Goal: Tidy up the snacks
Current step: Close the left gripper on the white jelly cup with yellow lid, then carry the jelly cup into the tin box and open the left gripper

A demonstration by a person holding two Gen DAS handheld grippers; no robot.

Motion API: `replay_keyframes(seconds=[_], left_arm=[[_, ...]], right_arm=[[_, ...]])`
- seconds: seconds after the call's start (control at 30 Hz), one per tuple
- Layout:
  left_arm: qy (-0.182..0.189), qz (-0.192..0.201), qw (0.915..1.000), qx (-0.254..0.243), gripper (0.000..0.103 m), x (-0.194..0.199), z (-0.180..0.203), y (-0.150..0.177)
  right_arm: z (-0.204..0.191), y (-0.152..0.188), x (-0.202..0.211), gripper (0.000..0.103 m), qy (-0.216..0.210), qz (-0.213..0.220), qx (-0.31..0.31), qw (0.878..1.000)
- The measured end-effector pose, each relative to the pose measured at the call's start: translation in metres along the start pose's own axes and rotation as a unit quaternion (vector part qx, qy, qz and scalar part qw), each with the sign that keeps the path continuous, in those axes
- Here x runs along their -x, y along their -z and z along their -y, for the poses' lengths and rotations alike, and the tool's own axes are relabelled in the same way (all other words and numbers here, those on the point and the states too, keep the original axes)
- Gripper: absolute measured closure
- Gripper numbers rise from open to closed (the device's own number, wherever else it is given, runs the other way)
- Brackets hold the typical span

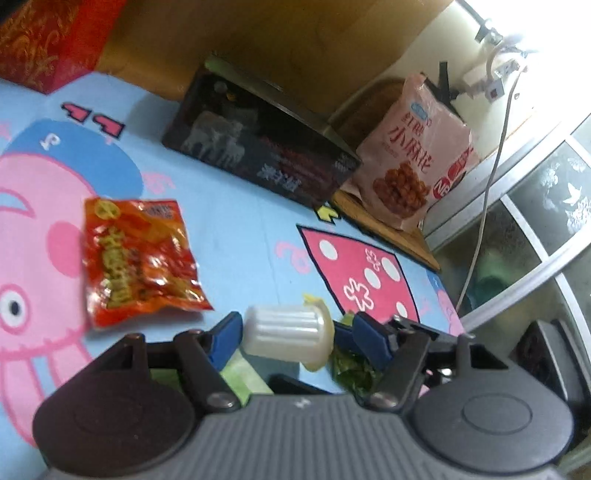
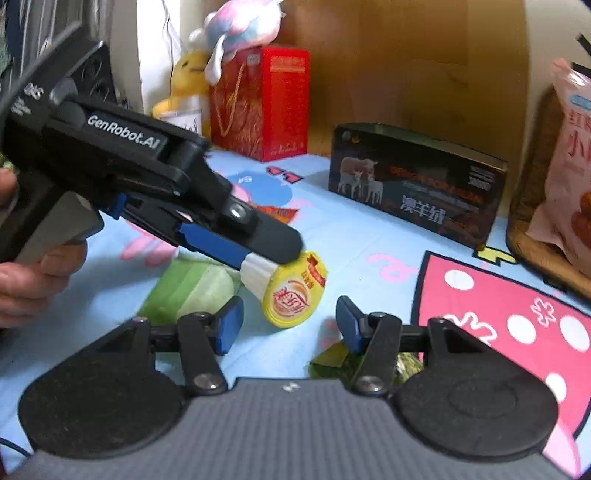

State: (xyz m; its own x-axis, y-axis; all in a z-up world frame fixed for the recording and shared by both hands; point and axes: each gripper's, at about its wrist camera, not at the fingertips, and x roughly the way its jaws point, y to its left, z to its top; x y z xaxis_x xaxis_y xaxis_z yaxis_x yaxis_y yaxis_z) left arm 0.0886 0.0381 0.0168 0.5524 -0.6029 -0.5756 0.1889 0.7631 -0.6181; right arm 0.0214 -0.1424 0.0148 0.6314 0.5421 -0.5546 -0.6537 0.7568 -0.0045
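Observation:
A white ribbed jelly cup (image 1: 288, 332) with a yellow lid (image 2: 291, 295) lies on its side on the cartoon bedsheet (image 1: 236, 221). My left gripper (image 1: 291, 328) is shut on it, one blue pad at the base and the other at the lid rim. In the right wrist view the left gripper (image 2: 273, 258) reaches in from the left, held by a person's hand (image 2: 29, 277). My right gripper (image 2: 290, 328) stands open just short of the cup, with nothing between its pads. A red-orange snack packet (image 1: 136, 262) lies to the left of the cup.
A green packet (image 2: 192, 288) and a crumpled green wrapper (image 2: 332, 362) lie near the grippers. Behind stand a black box (image 2: 417, 184), a red gift box (image 2: 262, 103), plush toys (image 2: 236, 29) and a pink snack bag (image 1: 413, 155) in a wooden basket (image 2: 532, 236). A white cable (image 1: 487, 184) hangs on the right.

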Motion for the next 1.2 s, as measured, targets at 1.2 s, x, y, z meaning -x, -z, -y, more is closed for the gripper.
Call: replay_keyframes(seconds=[1.2], left_arm=[[-0.025,0.115,0.9923,-0.040,0.034,-0.009,0.028,-0.089]], right_arm=[[0.068,-0.058,-0.011,0.043,0.077,0.126,-0.118,0.982]])
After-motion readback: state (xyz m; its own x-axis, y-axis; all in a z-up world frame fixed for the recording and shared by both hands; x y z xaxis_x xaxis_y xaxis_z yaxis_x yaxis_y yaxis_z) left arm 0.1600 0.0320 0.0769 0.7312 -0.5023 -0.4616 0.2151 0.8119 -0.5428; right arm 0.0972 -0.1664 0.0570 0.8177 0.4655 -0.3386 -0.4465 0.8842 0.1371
